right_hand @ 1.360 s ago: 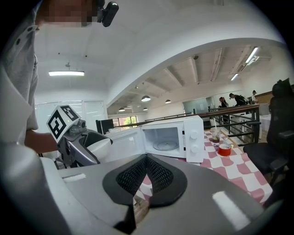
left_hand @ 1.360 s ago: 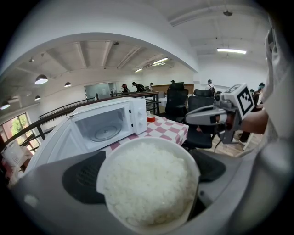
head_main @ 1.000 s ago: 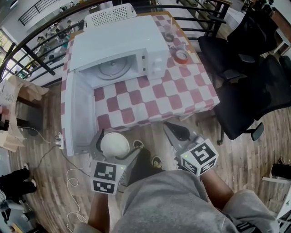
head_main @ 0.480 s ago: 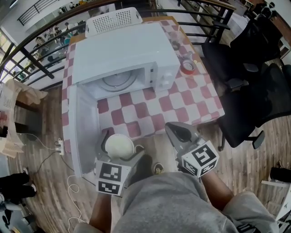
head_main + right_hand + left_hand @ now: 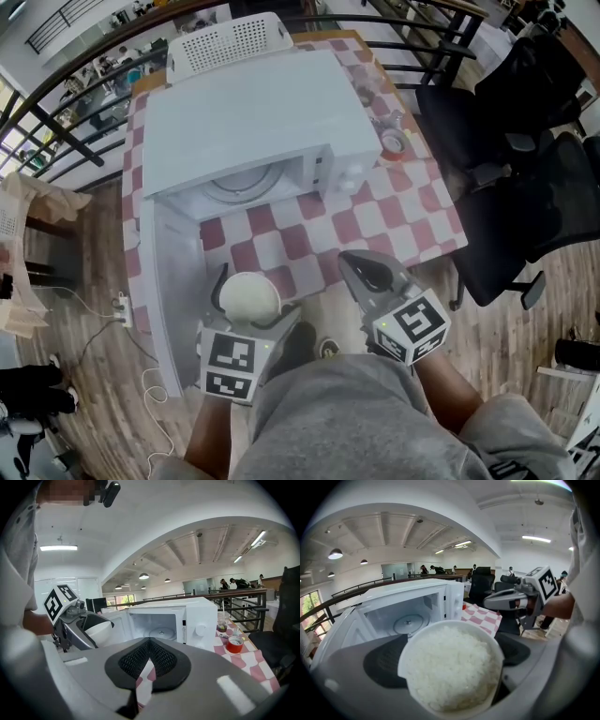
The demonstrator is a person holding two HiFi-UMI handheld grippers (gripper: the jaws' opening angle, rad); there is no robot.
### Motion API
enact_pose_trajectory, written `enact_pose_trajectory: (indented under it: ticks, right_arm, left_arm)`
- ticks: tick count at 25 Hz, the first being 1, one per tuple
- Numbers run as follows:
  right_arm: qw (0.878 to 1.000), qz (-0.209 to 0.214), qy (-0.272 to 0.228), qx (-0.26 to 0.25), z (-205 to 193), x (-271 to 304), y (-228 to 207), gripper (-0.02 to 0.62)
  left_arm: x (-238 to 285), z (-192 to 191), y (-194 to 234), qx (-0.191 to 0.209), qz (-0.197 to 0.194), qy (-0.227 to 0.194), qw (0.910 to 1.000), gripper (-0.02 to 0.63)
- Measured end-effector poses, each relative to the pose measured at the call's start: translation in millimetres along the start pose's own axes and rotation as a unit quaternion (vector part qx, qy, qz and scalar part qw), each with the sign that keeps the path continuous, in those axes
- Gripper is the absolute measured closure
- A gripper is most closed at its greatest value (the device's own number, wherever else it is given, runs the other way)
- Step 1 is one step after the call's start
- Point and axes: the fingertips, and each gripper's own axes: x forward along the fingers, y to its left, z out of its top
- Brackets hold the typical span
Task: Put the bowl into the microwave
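Carrying step | left tool (image 5: 249,300) pinches rice bowl (image 5: 452,667), in front of microwave (image 5: 253,112), off the tabletop (image 5: 375,220) | right tool (image 5: 352,263) pressed together, empty | next: likely reach forward onto microwave's turntable (image 5: 246,184), door (image 5: 173,281) open

Microwave (image 5: 246,117) mouth free, door (image 5: 174,281) at L.

The microwave (image 5: 253,108) is showing a smooth white casing with a soft sheen, and its plate (image 5: 408,623) is looking glassy. The bowl (image 5: 404,660) is looking like smooth white plastic, and the rice (image 5: 452,670) in it is looking grainy and matt. The left gripper (image 5: 248,292) and right gripper (image 5: 150,641) are wearing matt grey plastic shells with black ribbed pads (image 5: 164,660). The tablecloth (image 5: 375,211) is draping like cloth. The floor (image 5: 84,356) is showing wood grain.
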Motion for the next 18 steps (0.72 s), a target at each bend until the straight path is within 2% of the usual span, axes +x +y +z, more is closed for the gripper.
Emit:
enact_pose_trajectory:
  ticks: [18]
  right_arm:
    - [1.000,-0.006,0.006,-0.020,26,63,7,0.597]
  left_arm:
    - [17,13,47,0.004,-0.028,-0.016,0.9995,0.025]
